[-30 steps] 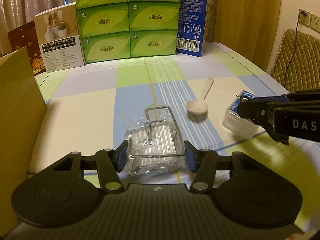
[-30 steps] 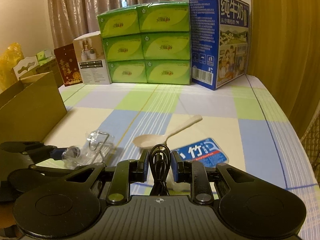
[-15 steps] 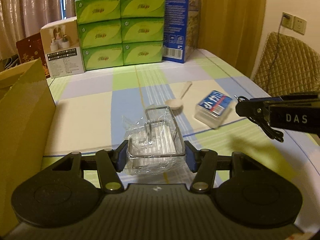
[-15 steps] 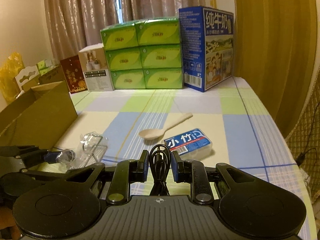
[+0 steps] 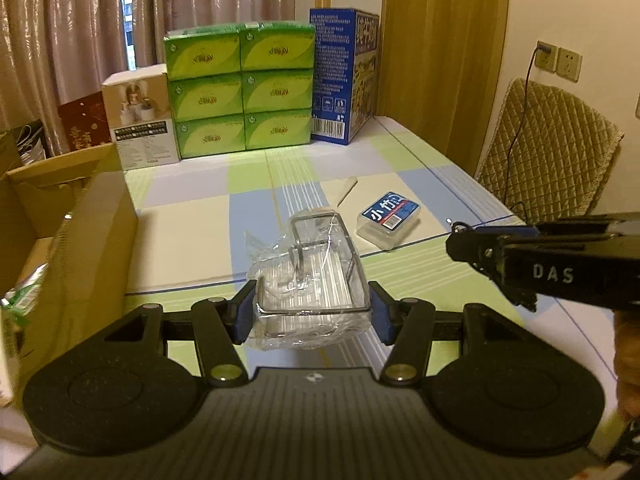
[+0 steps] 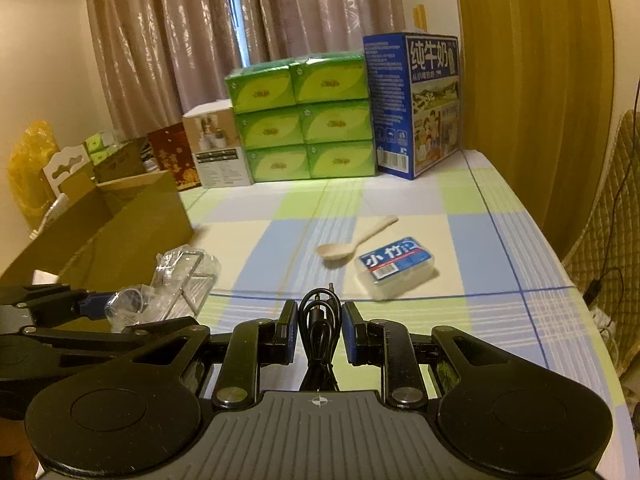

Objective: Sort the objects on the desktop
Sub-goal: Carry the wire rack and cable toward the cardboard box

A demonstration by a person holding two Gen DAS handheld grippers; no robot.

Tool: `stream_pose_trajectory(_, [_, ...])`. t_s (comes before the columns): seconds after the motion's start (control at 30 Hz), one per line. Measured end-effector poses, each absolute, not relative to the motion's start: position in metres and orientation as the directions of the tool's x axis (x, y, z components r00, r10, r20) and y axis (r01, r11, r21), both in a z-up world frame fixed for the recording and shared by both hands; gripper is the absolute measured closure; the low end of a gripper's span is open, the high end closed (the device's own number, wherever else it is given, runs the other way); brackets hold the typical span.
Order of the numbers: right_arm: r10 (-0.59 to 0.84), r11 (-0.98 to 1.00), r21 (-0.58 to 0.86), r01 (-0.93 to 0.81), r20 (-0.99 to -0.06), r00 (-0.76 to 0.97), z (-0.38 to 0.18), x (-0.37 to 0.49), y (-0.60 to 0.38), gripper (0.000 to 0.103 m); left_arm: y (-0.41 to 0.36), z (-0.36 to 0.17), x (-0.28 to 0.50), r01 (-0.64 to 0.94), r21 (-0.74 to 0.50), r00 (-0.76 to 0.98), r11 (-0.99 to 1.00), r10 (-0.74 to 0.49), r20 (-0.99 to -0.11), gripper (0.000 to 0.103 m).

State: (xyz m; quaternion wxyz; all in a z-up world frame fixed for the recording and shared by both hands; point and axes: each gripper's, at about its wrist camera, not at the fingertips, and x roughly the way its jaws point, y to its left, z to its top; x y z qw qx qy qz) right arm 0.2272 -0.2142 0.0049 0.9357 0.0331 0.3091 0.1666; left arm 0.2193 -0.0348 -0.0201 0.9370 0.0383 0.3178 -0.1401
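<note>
A home room: curtains [image 6: 168, 40], a quilted chair [image 5: 552, 148] (wall socket beside it), a checked tablecloth [image 6: 400, 204].

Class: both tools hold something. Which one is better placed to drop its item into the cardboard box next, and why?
Left. The left tool holds the wrapped wire rack right beside the cardboard box; the right tool, holding the black cable, is farther away.

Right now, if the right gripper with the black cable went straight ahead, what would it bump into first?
Probably the clear toothpick box with the blue label, just right of the line, or the spoon beside it. The right gripper looks raised above the table, so it might pass over both. Depth is unclear.
</note>
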Motion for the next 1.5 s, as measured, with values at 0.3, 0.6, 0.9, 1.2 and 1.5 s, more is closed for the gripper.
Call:
stream_pose_trajectory(0.3, [0.367, 0.929, 0.176, -0.325, -0.539, 0.758, 0.034, 0.185, -0.194, 0.083, -0.020, 0.014, 0.169, 0.268, -0.001, 0.785, 0.964, -0.219, -0.579, 0.051])
stream_pose_trajectory(0.6, [0.404, 0.913, 0.178, -0.368, -0.521, 0.752, 0.051, 0.154, -0.177, 0.083, -0.002, 0.036, 0.128, 0.240, 0.014, 0.807, 0.971, -0.192, -0.558, 0.051])
stream_pose_trajectory(0.9, [0.435, 0.898, 0.179, -0.403, -0.505, 0.745, 0.059, 0.137, -0.163, 0.083, 0.017, 0.048, 0.099, 0.209, 0.028, 0.822, 0.977, -0.160, -0.547, 0.051])
stream_pose_trajectory(1.2, [0.472, 0.877, 0.179, -0.446, -0.496, 0.729, 0.066, 0.131, -0.143, 0.083, 0.038, 0.057, 0.083, 0.175, 0.040, 0.833, 0.984, -0.127, -0.538, 0.051])
stream_pose_trajectory(1.5, [0.534, 0.837, 0.193, -0.513, -0.496, 0.685, 0.067, 0.128, -0.102, 0.083, 0.076, 0.066, 0.071, 0.123, 0.056, 0.842, 0.991, -0.074, -0.535, 0.051])
